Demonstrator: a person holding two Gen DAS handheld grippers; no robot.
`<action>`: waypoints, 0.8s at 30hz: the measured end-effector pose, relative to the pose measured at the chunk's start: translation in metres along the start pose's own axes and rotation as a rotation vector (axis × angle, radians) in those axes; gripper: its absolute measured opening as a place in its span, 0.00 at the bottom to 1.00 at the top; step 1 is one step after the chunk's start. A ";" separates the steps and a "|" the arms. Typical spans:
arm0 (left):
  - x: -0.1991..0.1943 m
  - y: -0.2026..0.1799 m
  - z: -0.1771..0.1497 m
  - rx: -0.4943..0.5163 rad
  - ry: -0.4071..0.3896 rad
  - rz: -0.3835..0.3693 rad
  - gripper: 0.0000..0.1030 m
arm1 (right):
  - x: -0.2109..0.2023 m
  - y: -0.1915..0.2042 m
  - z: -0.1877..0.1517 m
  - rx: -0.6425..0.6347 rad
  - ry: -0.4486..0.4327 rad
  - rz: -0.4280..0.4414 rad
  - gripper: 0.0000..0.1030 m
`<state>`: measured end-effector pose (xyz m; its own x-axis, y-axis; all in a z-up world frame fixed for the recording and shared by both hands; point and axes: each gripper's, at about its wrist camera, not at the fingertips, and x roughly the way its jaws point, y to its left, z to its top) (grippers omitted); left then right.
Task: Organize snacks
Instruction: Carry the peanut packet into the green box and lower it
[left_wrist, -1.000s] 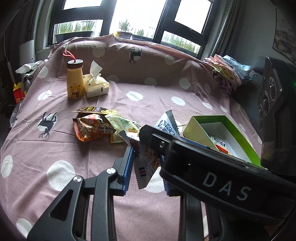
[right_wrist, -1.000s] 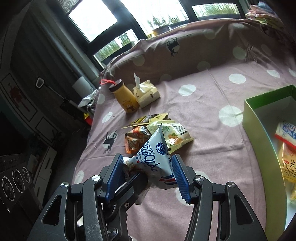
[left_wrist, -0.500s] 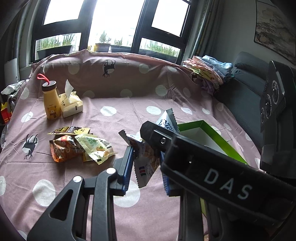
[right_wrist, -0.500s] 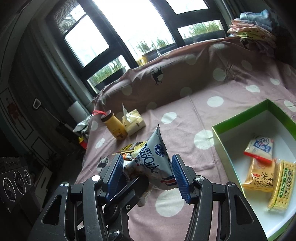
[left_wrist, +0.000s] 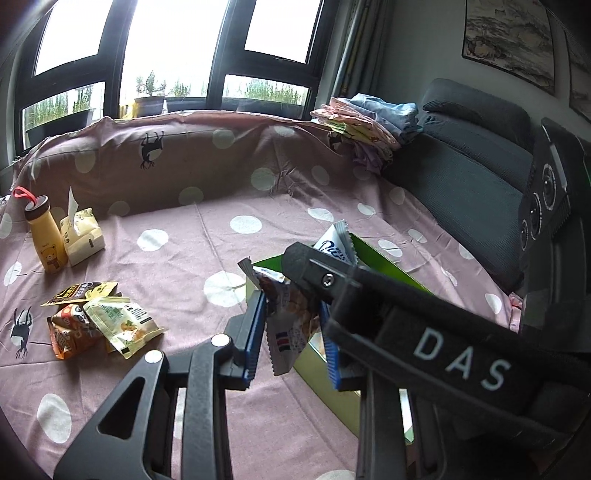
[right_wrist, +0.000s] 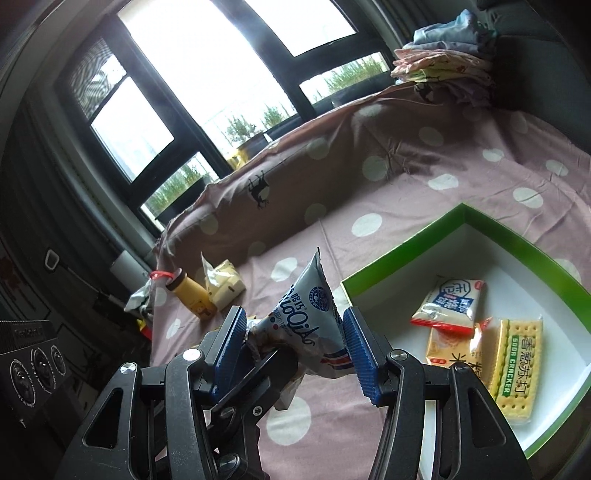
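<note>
Both grippers hold the same white and blue snack bag, lifted above the bed. My left gripper is shut on its lower part. My right gripper is shut on its sides, with the left gripper's finger crossing beneath it. The green box with a white inside lies at the right and holds three snack packs. In the left wrist view the box's green wall shows just behind the bag. A pile of snack packs lies on the bedspread at the left.
A yellow bottle and a tissue pack stand at the far left. Folded clothes lie on the back edge. A dark sofa is to the right. The purple dotted bedspread covers the surface.
Both grippers have carried the bag to the right, away from the snack pile and towards the green box, which now shows more of its inside in the right wrist view.
</note>
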<state>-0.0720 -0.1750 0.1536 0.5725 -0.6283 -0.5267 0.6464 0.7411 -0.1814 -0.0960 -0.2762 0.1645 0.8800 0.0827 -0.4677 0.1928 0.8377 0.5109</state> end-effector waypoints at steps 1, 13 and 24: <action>0.003 -0.003 0.001 0.005 0.004 -0.007 0.27 | -0.001 -0.004 0.002 0.012 -0.003 -0.007 0.56; 0.028 -0.023 0.003 0.061 0.053 -0.080 0.27 | -0.012 -0.035 0.008 0.078 -0.001 -0.097 0.56; 0.049 -0.035 0.000 0.070 0.113 -0.135 0.28 | -0.013 -0.055 0.008 0.124 0.027 -0.174 0.56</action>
<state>-0.0664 -0.2317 0.1346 0.4208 -0.6875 -0.5919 0.7491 0.6313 -0.2008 -0.1143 -0.3277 0.1481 0.8173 -0.0419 -0.5747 0.3944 0.7679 0.5048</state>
